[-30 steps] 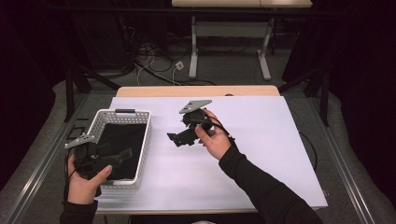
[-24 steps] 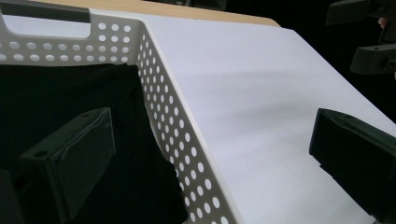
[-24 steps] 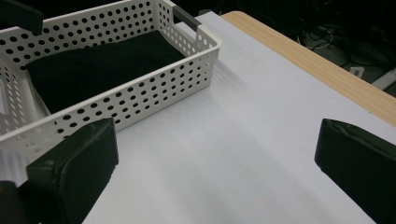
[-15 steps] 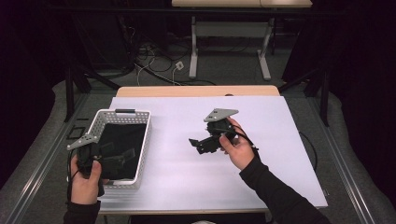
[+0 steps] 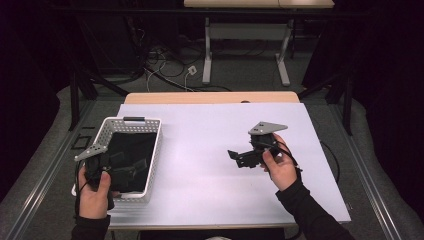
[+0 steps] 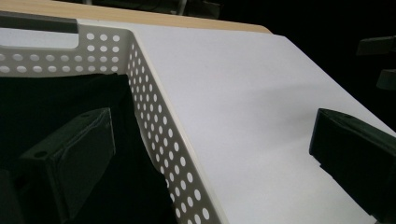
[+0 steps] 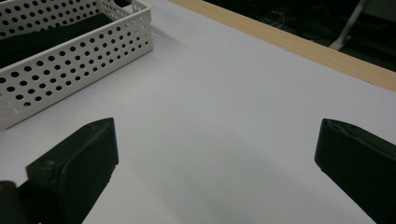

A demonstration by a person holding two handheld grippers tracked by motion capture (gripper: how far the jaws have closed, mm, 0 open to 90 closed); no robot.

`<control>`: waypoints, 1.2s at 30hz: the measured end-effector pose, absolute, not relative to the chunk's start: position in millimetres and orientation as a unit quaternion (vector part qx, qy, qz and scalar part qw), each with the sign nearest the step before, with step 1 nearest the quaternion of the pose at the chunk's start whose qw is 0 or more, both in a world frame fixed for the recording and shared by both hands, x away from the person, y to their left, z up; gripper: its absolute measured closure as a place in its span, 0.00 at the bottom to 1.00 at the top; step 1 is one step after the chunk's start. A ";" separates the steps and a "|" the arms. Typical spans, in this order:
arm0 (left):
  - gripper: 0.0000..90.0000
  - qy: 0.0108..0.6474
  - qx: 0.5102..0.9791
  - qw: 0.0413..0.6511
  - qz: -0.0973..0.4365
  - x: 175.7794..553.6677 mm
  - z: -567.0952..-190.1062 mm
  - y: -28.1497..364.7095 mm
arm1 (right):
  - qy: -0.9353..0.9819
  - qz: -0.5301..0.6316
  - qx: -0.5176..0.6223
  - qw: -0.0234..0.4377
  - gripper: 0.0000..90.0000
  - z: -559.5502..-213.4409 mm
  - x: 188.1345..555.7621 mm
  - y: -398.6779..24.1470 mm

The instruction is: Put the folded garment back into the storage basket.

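Note:
A white perforated basket [image 5: 156,145] stands at the table's left, with something flat and black [image 5: 131,150] lying in it. My left gripper [image 5: 119,167] hangs open at the basket's near end. In the left gripper view its jaws straddle the basket's right wall [image 6: 159,135], one over the black thing [image 6: 46,102] and one over the white tabletop. My right gripper [image 5: 236,158] is open over the bare white surface right of centre, pointing left toward the basket [image 7: 70,56]. In the right gripper view [image 7: 215,128] nothing lies between its jaws.
A white sheet [image 5: 200,150] covers the table, and a strip of wood [image 5: 210,97] shows along the far edge. Beyond it are cables [image 5: 170,70] on the floor and the legs of another desk [image 5: 207,50]. Dark floor surrounds the table.
My right gripper has moved away from the basket, to the right and toward the table's front edge. The left gripper has stayed at the basket's near end.

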State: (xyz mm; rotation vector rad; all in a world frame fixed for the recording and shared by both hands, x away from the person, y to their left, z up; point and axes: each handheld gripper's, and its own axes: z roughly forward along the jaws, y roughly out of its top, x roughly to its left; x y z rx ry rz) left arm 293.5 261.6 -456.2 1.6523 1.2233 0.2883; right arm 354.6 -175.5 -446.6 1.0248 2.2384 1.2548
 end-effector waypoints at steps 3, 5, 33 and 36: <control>0.00 0.507 0.686 0.508 0.119 294.0 -456.6 261.5 | 0.789 0.446 0.373 0.196 0.00 -447.8 351.6 -190.4; 0.00 0.507 0.686 0.508 0.119 294.3 -457.0 261.4 | 0.787 0.440 0.379 0.206 0.00 -448.6 349.5 -199.5; 0.00 0.475 0.704 0.516 0.107 295.4 -470.5 232.9 | 0.733 0.441 0.465 0.228 0.00 -494.4 311.8 -277.1; 0.00 0.473 0.705 0.517 0.108 295.9 -471.9 231.7 | 0.730 0.437 0.470 0.236 0.00 -500.8 313.0 -278.0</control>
